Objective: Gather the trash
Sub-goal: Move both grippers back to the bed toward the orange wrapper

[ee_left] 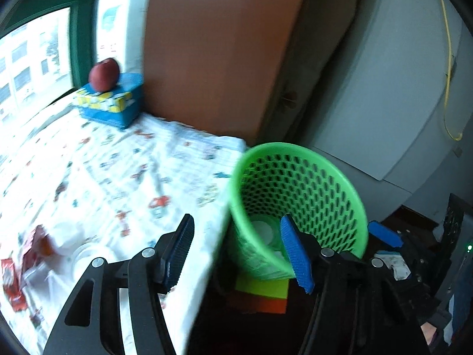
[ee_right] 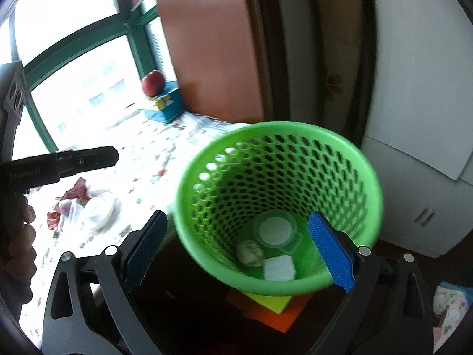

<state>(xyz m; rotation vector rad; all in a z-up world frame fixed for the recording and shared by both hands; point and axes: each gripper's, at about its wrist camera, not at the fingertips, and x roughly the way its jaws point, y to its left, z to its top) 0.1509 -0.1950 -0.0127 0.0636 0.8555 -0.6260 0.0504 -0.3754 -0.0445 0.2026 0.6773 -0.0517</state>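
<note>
A green mesh waste basket (ee_left: 298,189) stands just off the table's right edge; inside lie a clear plastic lid (ee_right: 275,230), a crumpled paper ball (ee_right: 251,253) and a white square (ee_right: 279,267). My left gripper (ee_left: 238,254) is open and holds nothing, straddling the table edge beside the basket. My right gripper (ee_right: 239,248) is open too, over the basket's near rim, with one pad above its inside. Red wrappers (ee_left: 13,278) and clear plastic cups (ee_left: 85,254) lie on the patterned tablecloth (ee_left: 118,162). The same litter (ee_right: 88,204) shows in the right wrist view.
A red apple (ee_left: 105,74) sits on a blue tissue box (ee_left: 115,109) by the window. A brown wooden panel (ee_left: 221,44) and a white cabinet (ee_left: 399,88) stand behind. The basket rests on a yellow and orange block (ee_left: 263,290). A person's hand (ee_right: 17,236) grips the left tool.
</note>
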